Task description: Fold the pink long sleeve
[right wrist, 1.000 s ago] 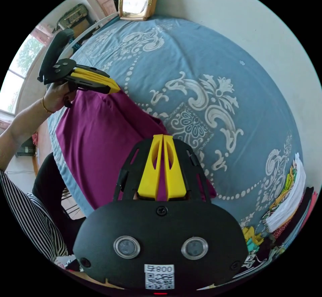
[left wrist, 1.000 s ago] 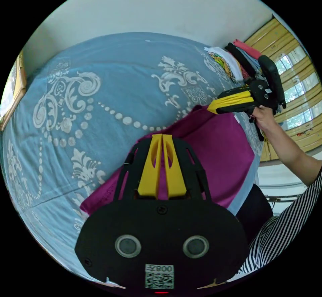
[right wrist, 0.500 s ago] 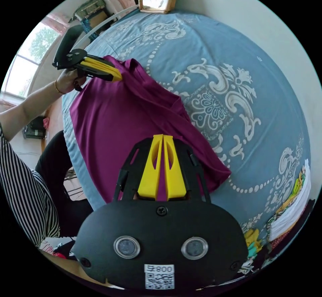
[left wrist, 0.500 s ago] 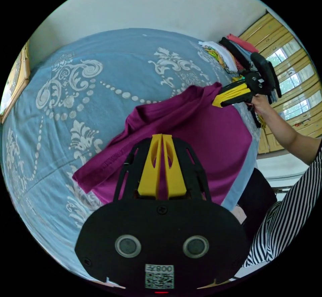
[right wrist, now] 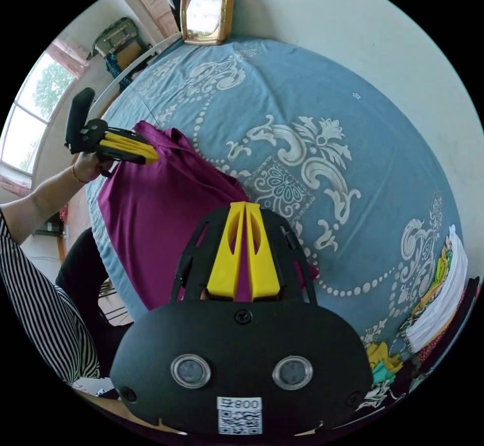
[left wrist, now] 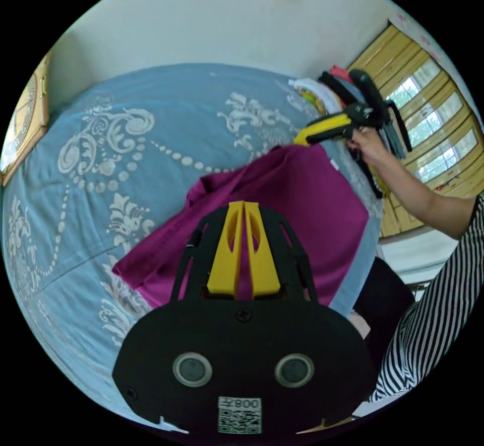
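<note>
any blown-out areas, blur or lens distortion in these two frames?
Left gripper view: windows overexposed, the bed's blue sheet bulges from fisheye, black vignette around the circle, garment sharp. Right gripper view: window blown out, glare on the clock face, same barrel distortion; no obvious motion blur, shadows soft.

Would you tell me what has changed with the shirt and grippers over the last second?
Both grippers lifted the pink shirt by its top edge, so its sleeve swung out over the blue bedspread. The left gripper and right gripper stayed clamped on it; the clothes pile is unmoved.
</note>
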The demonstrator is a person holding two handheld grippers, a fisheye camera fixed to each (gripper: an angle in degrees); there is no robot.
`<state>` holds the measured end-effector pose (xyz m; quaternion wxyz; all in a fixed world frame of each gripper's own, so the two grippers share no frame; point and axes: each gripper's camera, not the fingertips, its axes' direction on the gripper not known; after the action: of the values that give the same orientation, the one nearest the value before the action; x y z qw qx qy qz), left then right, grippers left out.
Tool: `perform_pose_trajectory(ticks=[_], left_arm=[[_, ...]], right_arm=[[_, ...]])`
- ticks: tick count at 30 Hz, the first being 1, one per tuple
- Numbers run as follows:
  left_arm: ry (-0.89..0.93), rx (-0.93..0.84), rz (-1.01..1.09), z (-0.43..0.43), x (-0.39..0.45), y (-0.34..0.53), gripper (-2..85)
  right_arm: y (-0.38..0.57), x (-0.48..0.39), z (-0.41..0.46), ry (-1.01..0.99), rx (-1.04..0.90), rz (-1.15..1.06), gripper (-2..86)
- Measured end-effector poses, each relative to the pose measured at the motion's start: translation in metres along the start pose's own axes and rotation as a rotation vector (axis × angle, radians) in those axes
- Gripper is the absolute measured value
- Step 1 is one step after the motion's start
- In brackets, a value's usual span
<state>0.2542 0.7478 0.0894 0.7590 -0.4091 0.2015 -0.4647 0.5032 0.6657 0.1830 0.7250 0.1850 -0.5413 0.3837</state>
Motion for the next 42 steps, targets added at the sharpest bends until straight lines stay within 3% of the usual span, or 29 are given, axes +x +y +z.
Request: perform_pose_trajectory(ticks=[3, 9, 14, 21, 29, 32, 38, 42], left_arm=[[-0.077, -0.06, 0.004, 0.006, -0.004, 0.007, 0.2], [-0.151, 0.072, -0.134, -0.034, -0.04, 0.004, 0.2], [-0.127, 0.125, -0.103, -0.061, -0.037, 0.029, 0.2], [-0.219, -0.038, -0.096, -0.055, -0.049, 0.07, 0.1], [-0.148, 0.113, -0.229, -0.096, -0.087, 0.101, 0.1], [-0.201, -0.02, -0.258, -0.082, -0.092, 0.118, 0.3], [-0.042, 0.137, -0.321, -0.121, -0.086, 0.193, 1.7], [0.115, 0.133, -0.463, -0.13, -0.082, 0.277, 5.8]], right_arm=[[0.018, -0.006, -0.003, 0.008, 0.011, -0.028, 0.2], [0.051, 0.002, 0.0, -0.015, -0.018, -0.052, 0.2], [0.081, 0.024, 0.013, -0.017, -0.065, -0.017, 0.2], [0.107, 0.069, 0.031, -0.019, -0.095, 0.073, 0.2], [0.163, 0.113, 0.03, -0.121, 0.035, 0.182, 0.3], [0.194, 0.128, 0.04, -0.141, 0.033, 0.248, 0.4], [0.298, 0.142, 0.033, -0.329, 0.162, 0.34, 2.4], [0.375, 0.141, 0.043, -0.419, 0.163, 0.457, 5.3]])
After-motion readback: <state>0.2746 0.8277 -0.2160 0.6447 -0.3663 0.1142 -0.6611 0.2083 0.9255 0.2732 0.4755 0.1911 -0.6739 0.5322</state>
